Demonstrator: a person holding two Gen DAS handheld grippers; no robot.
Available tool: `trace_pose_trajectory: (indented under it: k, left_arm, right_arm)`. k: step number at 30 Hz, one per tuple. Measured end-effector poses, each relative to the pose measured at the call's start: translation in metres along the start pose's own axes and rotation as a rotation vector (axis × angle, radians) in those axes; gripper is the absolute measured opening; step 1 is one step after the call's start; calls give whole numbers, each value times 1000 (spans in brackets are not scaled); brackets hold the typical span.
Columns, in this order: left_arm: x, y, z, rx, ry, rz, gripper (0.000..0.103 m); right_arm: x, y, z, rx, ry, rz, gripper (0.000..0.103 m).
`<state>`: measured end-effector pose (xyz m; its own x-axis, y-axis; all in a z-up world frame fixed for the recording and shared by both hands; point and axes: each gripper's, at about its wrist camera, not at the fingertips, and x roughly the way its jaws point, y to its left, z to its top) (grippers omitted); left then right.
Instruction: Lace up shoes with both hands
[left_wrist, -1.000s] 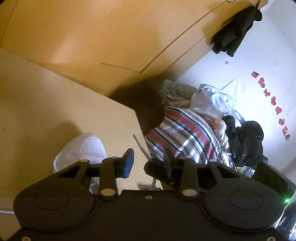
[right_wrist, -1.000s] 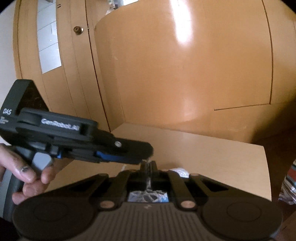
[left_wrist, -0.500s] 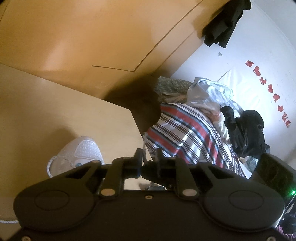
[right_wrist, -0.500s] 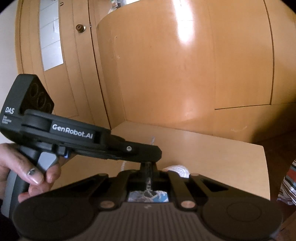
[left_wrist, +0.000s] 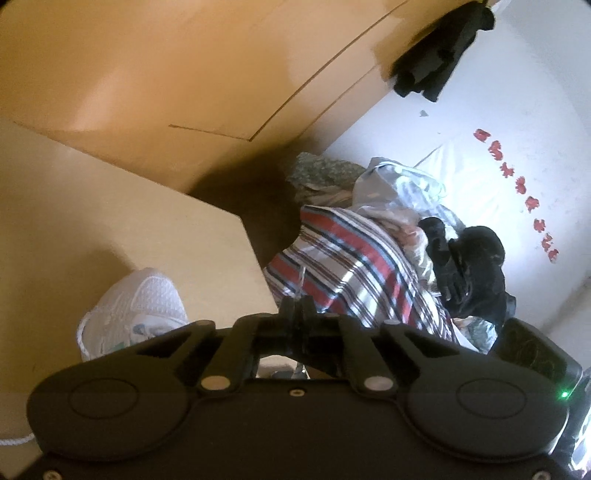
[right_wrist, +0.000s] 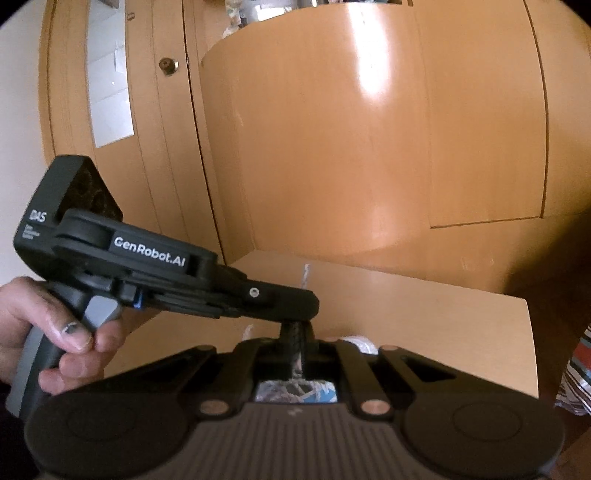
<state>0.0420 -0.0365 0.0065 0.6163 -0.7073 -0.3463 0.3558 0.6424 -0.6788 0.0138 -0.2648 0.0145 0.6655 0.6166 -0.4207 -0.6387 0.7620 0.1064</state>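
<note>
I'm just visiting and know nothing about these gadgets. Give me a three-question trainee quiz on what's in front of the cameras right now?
1. True or false: the left gripper has its fingers closed together.
2. Multiple choice: the white sneaker sits on (A) the striped cloth, (B) the wooden table, (C) the floor.
3. Fill in: in the right wrist view, the thin white thing pinched by the right gripper is a ____.

Key
1. True; a strand of shoelace pokes out beyond the tips.
2. B; the sneaker lies near the table's edge, with the striped cloth off beyond it.
3. Shoelace; the left gripper crosses just above it.
</note>
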Motion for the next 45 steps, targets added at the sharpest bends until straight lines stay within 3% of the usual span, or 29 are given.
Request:
trace_pose_trajectory:
  k: [2, 4, 6, 8, 12, 18, 20, 23, 32, 45]
  left_arm:
    - [-1, -2, 0, 34, -4, 28, 1]
    - [-3, -8, 0, 108, -8, 73, 1]
    - [-5, -19, 0, 202, -15, 118, 0]
    - [-14, -30, -1, 317, -34, 175, 1]
    - [-33, -37, -2, 414, -13, 184, 0]
    - [-1, -41, -48, 667, 218, 315, 1]
    - [11, -40, -61, 704, 304, 323, 1]
    - [24, -43, -81, 834, 369, 398, 1]
    - [39, -31, -85, 832, 405, 478, 1]
    - [45, -36, -85, 874, 410, 465, 1]
  right_arm:
    - [-1, 0, -1, -5, -2, -1, 7]
    - [0, -1, 0, 3, 10, -6, 18]
    - [1, -1, 0, 5, 34, -8, 41]
    - [0, 0, -1, -11, 72, -11, 48]
    - [1, 7, -9, -48, 148, 35, 47]
    - [10, 16, -25, -110, 252, 72, 39]
    - [14, 18, -30, -134, 276, 84, 38]
    - [18, 19, -37, -167, 299, 91, 37]
    - [22, 21, -47, -220, 309, 106, 37]
    - [24, 21, -48, -249, 328, 99, 38]
